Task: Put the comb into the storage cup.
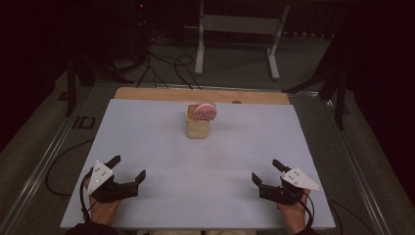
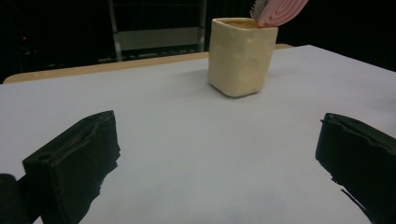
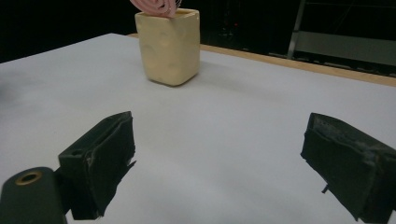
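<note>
My left gripper rests low on the white sheet near its front edge, at about seven o'clock on the table, and my right gripper mirrors it at about five. Both have their jaws spread wide and neither holds anything — in each gripper view the two black jaws stand far apart with bare sheet between them.

The cream cup stands upright well ahead of both, toward the far edge at twelve o'clock, slightly left of centre. A pink brush sticks up out of it, its head leaning over the rim toward the cup's right side in the high view; the handle is down inside and I cannot see it.

From my left gripper the cup lies at about one o'clock; from my right, at about eleven. The left looks a little nearer, though not by much. The brush's long axis runs close to vertical — so I judge a reach for it has to come in over the rim, from above.
</note>
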`<state>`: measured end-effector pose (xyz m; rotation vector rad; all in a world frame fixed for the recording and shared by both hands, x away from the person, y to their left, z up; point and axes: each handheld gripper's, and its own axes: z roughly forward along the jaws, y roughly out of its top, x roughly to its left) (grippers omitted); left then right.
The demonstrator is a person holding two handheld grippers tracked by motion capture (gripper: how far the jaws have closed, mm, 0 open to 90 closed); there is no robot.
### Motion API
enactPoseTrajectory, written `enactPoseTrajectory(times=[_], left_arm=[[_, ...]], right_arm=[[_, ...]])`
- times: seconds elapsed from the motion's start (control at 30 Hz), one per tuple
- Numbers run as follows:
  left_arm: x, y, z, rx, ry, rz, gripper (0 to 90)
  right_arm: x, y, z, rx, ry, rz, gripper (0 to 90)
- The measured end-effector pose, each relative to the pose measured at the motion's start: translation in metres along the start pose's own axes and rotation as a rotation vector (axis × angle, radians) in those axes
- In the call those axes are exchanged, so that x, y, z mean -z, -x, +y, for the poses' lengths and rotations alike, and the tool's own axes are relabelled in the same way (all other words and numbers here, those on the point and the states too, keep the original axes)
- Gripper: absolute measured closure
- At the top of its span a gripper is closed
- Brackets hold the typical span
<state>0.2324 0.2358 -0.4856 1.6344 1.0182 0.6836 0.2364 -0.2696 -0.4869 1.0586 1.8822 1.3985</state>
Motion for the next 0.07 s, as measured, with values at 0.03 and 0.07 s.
enactPoseTrajectory(times=[0.03,0.07], left_arm=[[0.0,0.0,0.0,0.0,0.0,0.0,0.2],[0.0002,-0.0002,0.0,-0.001,0.0,0.006,0.2]], right_arm=[[0.0,0.0,0.0,0.0,0.0,0.0,9.2],[0.0001,0.0001,-0.0001,-0.001,-0.002,-0.001,9.2]])
